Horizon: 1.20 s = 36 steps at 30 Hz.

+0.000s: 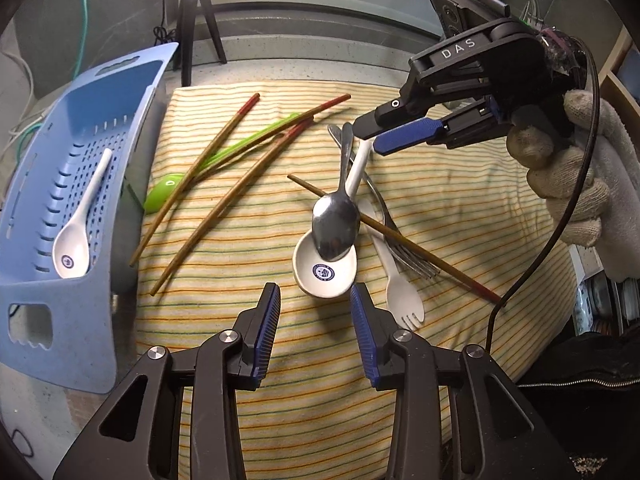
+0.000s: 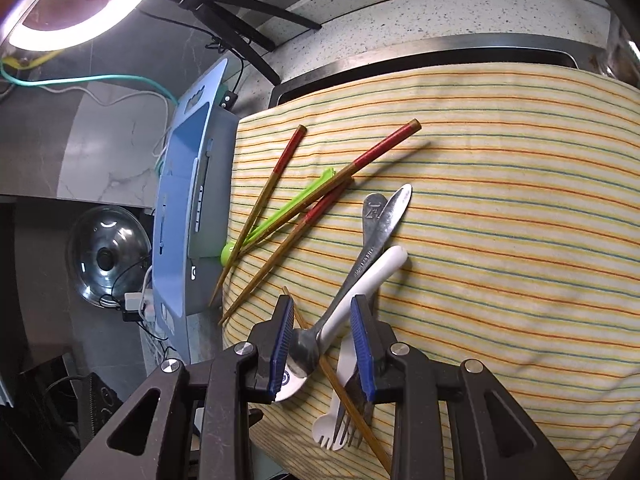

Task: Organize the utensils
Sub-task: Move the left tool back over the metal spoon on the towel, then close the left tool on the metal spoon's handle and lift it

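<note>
The sorting has barely begun, by the look of it. One white spoon (image 1: pixel 76 232) lies in the blue basket (image 1: pixel 60 332) at the left of the left wrist view; everything else is on the striped cloth (image 1: pixel 320 420) that covers the surface.

Left to move: three chopsticks (image 1: pixel 212 216) with red ends fanned over a green spoon (image 1: pixel 164 196) left of centre, and a tangled heap at centre. There a steel spoon (image 1: pixel 336 228) rests bowl-down in a second white spoon (image 1: pixel 326 274), a fourth chopstick (image 1: pixel 400 240) crosses the heap, and a metal fork (image 1: pixel 408 260) and a white spork (image 1: pixel 396 280) lie under it.

The left tool (image 1: pixel 316 312) hangs open and empty at lower centre, just short of the white spoon's bowl. The right tool (image 2: pixel 320 344) straddles the steel and white handles in its own view; its jaws stand apart and no pad visibly presses on either, so it reads as open.

The basket is perforated plastic with cut-out handles. The white spoons look glossy, with a blue crest in the bowl; the steel is mirror-bright; the chopsticks are slim, tapering wood; the cloth is soft, woven and slightly rumpled.
</note>
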Motion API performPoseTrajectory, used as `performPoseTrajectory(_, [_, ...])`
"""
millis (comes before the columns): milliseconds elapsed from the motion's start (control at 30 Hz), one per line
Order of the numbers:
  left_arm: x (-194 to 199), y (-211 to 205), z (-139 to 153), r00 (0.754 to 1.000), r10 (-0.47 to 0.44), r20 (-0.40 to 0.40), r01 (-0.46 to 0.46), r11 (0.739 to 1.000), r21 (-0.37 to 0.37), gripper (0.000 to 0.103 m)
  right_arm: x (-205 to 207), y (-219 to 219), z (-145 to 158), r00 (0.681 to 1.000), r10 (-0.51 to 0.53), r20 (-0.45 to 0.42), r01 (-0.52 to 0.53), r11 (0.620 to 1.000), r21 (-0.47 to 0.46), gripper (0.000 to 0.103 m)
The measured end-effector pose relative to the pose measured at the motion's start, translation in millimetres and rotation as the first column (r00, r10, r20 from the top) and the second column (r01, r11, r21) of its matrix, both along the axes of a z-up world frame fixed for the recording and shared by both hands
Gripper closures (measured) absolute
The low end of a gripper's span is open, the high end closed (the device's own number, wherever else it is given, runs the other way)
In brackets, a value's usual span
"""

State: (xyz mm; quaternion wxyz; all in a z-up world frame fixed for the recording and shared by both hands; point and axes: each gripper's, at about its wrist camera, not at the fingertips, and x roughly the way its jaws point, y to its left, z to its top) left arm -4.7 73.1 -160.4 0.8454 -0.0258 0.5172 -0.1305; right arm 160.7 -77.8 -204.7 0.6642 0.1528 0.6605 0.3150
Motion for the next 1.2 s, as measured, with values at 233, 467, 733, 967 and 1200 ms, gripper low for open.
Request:
performPoseTrajectory(233, [2,-2,-2,1.0,-0.004,0.001,0.004,1.0,-0.002,0.068,11,4,2,0.999,-0.024,0.028,0.024,1.0,-0.01,0.076])
performPoseTrajectory(467, [5,5,-1,1.0,0.015,0.008,-0.015,1.0,-0.008,0.068,16,18,-9,1.0,0.01,0.021,-0.008,0.998,-0.059,0.076])
performPoseTrajectory(733, [14,9,11,0.999,0.004,0.05,-0.004,1.0,0.001,0.068,12,22,-14,0.999,0.042,-0.01,-0.042,0.995,-0.086,0.076])
performPoseTrajectory(967, [44,-16,9,0.993,-0.106,0.044,0.104,0.994,0.037,0.068,11,28,-18,0.999,0.038,-0.03,-0.04,0.997,-0.066,0.076])
performPoseTrajectory(1200, [65,-28,-13,0.989,-0.147,-0.031,0.149,0.985,0.084,0.068,11,27,-20,0.998,0.02,-0.052,-0.022,0.999,-0.044,0.076])
